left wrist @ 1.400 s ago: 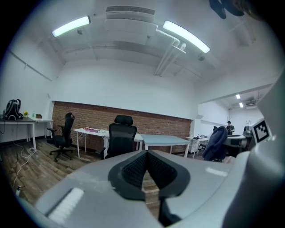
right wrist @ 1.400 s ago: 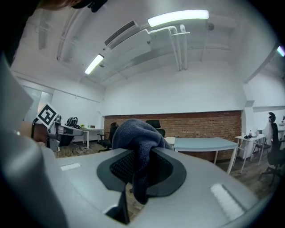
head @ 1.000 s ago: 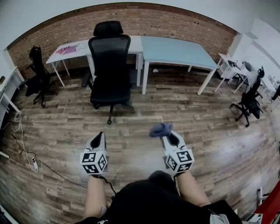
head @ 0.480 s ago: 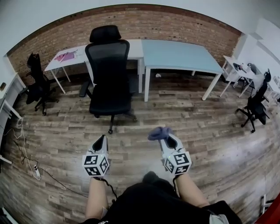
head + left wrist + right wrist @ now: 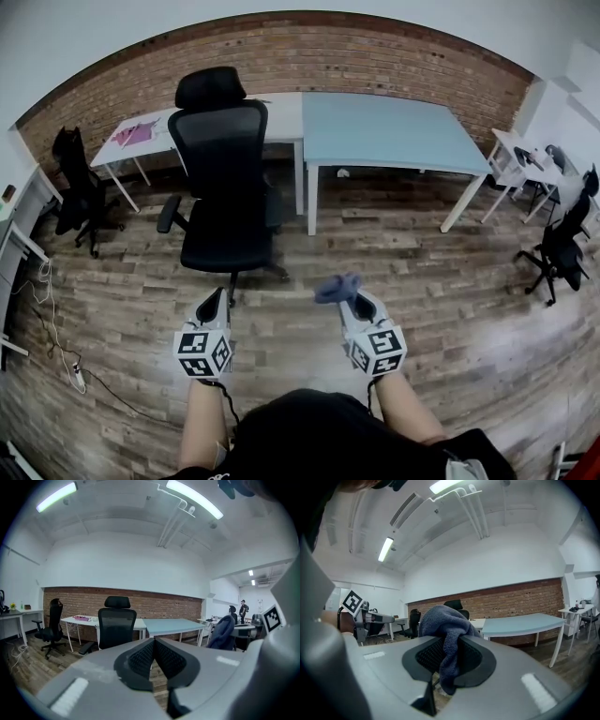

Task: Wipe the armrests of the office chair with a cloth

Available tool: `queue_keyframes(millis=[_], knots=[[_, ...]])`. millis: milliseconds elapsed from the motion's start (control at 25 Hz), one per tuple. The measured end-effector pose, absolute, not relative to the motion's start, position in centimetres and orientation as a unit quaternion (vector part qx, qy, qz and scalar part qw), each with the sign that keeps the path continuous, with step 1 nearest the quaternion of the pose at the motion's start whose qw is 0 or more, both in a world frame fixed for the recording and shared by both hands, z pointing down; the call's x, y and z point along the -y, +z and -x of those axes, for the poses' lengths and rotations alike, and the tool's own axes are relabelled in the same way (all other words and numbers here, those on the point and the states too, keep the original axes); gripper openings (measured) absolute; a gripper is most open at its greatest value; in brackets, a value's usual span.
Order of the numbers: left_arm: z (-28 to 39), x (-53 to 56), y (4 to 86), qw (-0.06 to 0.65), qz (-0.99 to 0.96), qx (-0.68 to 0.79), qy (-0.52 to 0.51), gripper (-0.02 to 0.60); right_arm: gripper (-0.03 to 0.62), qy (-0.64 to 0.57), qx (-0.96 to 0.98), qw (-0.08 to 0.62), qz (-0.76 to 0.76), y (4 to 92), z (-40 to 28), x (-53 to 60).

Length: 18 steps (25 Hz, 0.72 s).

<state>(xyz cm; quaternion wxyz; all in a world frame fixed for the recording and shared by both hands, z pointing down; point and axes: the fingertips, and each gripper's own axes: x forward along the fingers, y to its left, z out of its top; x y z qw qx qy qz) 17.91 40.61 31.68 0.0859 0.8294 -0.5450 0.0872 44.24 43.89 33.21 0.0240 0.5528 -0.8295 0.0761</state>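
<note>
Floor (image 5: 450,281): wood-look planks, running across the whole room.
Wall (image 5: 375,56): red brick below, white above, behind the furniture.
Light blue desk (image 5: 375,131): white legs, standing against the brick wall; top bare.
White desk (image 5: 159,127): touching the blue desk's left end; a pink item (image 5: 134,134) lies near its far left corner.
Office chair (image 5: 223,178): black, mesh back with headrest, five-star base on castors; stands on the floor in front of the joint of the two desks, back turned towards the person; one armrest (image 5: 169,214) shows at its left side, the other cannot be made out; well apart from both tongs.
Two further black chairs: one by the left wall (image 5: 75,183), one at the right edge (image 5: 562,244).
Person: dark clothing and bare forearms at the bottom of the head view, one forearm behind each marker cube.
Left tongs (image 5: 215,295): held level, pointing at the office chair; jaws pressed together with nothing between them.
Right tongs (image 5: 349,298): held level beside the left; jaws pinching the cloth.
Cloth (image 5: 336,286): blue-grey, terry-like, bunched; gripped at a fold, a lump standing above the jaw tips and a tail hanging below; touching neither chair nor floor.
Cable (image 5: 56,328): dark, trailing over the floor at the left.
</note>
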Motion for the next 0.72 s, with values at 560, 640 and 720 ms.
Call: queue_keyframes(millis=[560,640,720], knots=[[-22.3,-29.2,33.6,0.105,-0.826,0.546,0.095,0.005,0.066,0.118,0.824,0.02,-0.553,34.6,-48.4,-32.9],[-22.2,-26.9,34.2,0.11,-0.826,0.544,0.092,0.005,0.065,0.117,0.825,0.028,-0.552,35.1,-48.0,-31.0],[-22.2,-24.3,34.6,0.112,-0.829,0.541,0.091,0.005,0.066,0.116,0.824,0.034,-0.554,35.3,-47.7,-28.7]])
